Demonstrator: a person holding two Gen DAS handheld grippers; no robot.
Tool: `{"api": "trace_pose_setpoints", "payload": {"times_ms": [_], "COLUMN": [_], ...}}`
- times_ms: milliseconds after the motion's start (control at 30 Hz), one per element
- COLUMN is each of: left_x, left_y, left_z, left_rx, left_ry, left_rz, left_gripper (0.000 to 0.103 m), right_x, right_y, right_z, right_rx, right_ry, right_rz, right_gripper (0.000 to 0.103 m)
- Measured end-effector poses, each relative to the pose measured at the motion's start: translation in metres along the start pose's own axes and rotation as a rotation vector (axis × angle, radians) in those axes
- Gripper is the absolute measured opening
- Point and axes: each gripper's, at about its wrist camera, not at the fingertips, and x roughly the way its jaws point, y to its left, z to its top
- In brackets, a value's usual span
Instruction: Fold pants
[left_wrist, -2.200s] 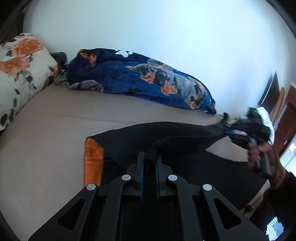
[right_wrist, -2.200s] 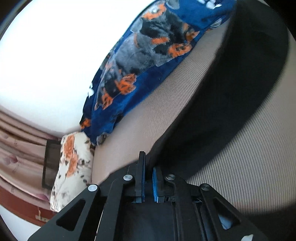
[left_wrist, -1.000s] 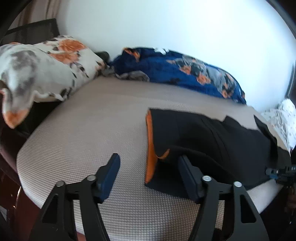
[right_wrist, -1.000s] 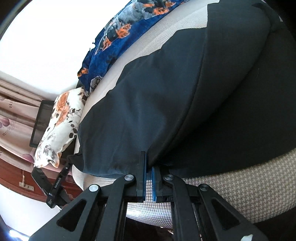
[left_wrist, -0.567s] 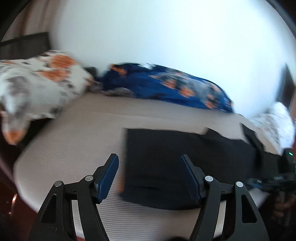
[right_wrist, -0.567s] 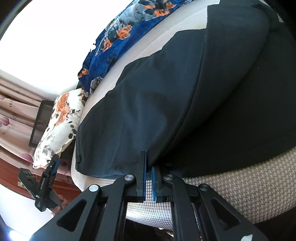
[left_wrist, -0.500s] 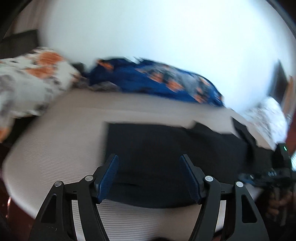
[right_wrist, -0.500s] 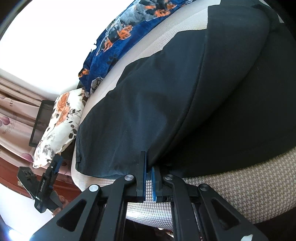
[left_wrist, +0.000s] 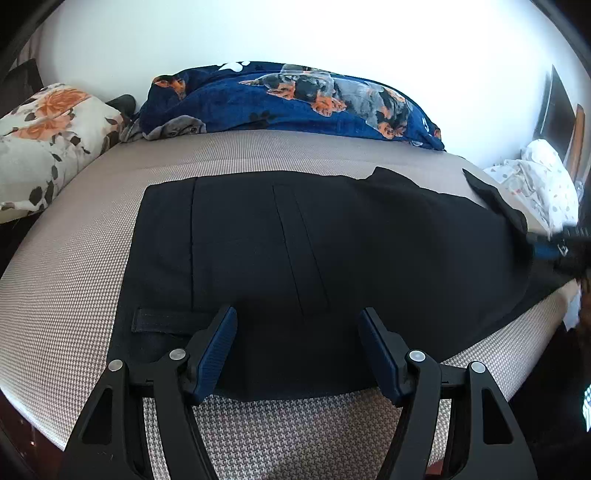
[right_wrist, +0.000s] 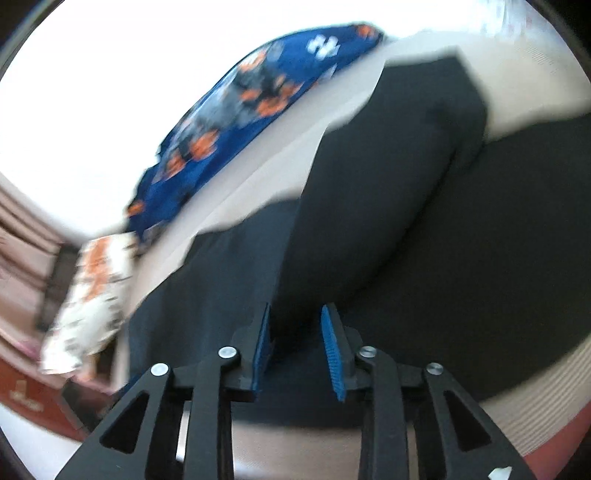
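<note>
Black pants (left_wrist: 332, 251) lie folded lengthwise across the beige bed (left_wrist: 74, 277), waistband end with a belt loop (left_wrist: 166, 320) at the left. My left gripper (left_wrist: 299, 332) hovers open over the pants' near edge, with nothing pinched between its blue pads. In the blurred right wrist view, my right gripper (right_wrist: 297, 332) is over the other end of the pants (right_wrist: 369, 221). Its jaws are opening, and a fold of black cloth runs down between them, with neither pad pressing on it. In the left wrist view the right gripper (left_wrist: 550, 251) is a blur at the pants' far right end.
A blue dog-print blanket (left_wrist: 295, 99) lies along the white wall at the back of the bed. A floral pillow (left_wrist: 44, 133) sits at the left end. White spotted cloth (left_wrist: 546, 177) is heaped at the right. The bed's front edge runs just under both grippers.
The left gripper let go of the waistband earlier and has slid right along the pants, staying open. The right gripper, shut on the pants' edge until half a second ago, has opened and lifted.
</note>
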Motion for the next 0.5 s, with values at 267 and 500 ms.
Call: {"api": "trace_pose_setpoints", "payload": {"times_ms": [267,500], "left_x": [0.001,0.002], "left_y": [0.0,0.003], "left_z": [-0.002,-0.001], "left_rx": [0.002,-0.012], "left_ry": [0.002,-0.004], "left_rz": [-0.003,-0.025], "left_gripper": [0.069,0.07], "right_x": [0.042,0.14], "right_y": [0.007,0.027], "right_z": [0.145,0.179], "right_rx": [-0.114,-0.293], "right_ry": [0.087,0.317], "right_rz": [-0.292,-0.623], "right_gripper": [0.051,0.059]}}
